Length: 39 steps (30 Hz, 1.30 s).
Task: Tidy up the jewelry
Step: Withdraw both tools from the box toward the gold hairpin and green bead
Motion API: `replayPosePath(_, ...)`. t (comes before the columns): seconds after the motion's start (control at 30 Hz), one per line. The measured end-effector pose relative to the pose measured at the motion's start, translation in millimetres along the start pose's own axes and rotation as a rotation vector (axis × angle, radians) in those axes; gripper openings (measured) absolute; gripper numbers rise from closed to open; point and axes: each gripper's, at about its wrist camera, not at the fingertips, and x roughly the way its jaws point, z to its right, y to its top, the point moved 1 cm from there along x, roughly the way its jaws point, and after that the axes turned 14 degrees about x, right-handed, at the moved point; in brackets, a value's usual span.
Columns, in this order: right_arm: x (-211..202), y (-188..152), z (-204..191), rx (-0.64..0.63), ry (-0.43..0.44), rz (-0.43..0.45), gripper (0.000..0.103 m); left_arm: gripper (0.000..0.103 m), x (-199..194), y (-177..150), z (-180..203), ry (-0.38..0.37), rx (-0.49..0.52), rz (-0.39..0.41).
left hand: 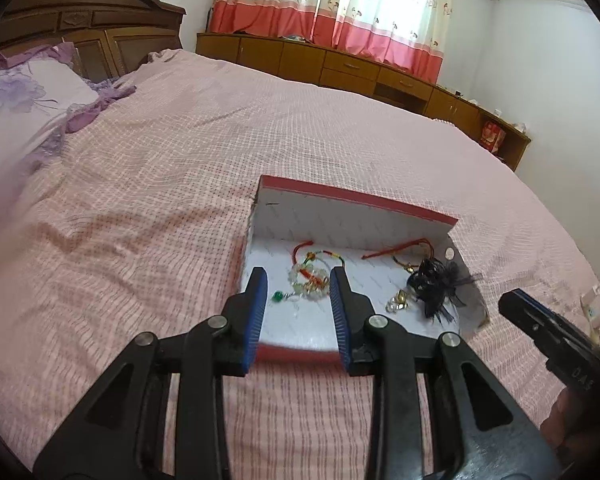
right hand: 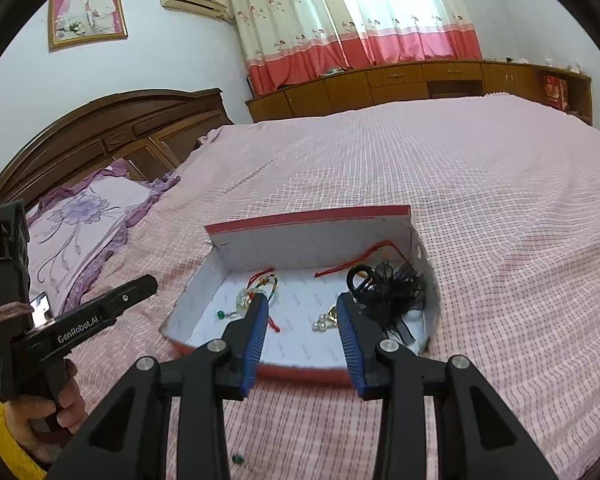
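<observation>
Both tools, left tool [left hand: 299, 280] and right tool [right hand: 302, 306], are hovering with ribbed blue pads apart, empty, near a shallow red-rimmed cardboard box [left hand: 356, 202] holding beaded bracelets [left hand: 308, 278], lying on the bed [left hand: 160, 168].

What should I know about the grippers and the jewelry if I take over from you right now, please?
Left gripper: open, nothing held, above the near left of the box.
Right gripper: open, nothing held, above the near right of the box.
In the box: beaded bracelet with red cord and a green-stone piece on the left; pearl piece, black feathered hair clip and red-cord necklace on the right.
Done: these pieces are inside.
Left: a small green bead lies on the bedspread in front of the box.
</observation>
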Motion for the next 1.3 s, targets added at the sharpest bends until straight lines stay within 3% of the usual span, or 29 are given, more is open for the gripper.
replayPosePath(0.43,-53.6,-28.9,-1.7,-0.015,0.019,-0.008,0.039,0.024,-48.5,-37.3,12.9,-0.009,0.003,-0.06)
replayPosePath(0.67,-70.4,-46.3,5.1,-0.023,-0.011,-0.028,0.039,0.024,-69.1,-57.0,24.1,-0.014,-0.009,-0.065)
replayPosePath(1.3,-100.2,-86.2,24.0,-0.005,-0.02,-0.053,0.038,0.024,-61.1,-113.2,61.2,-0.052,-0.017,-0.254)
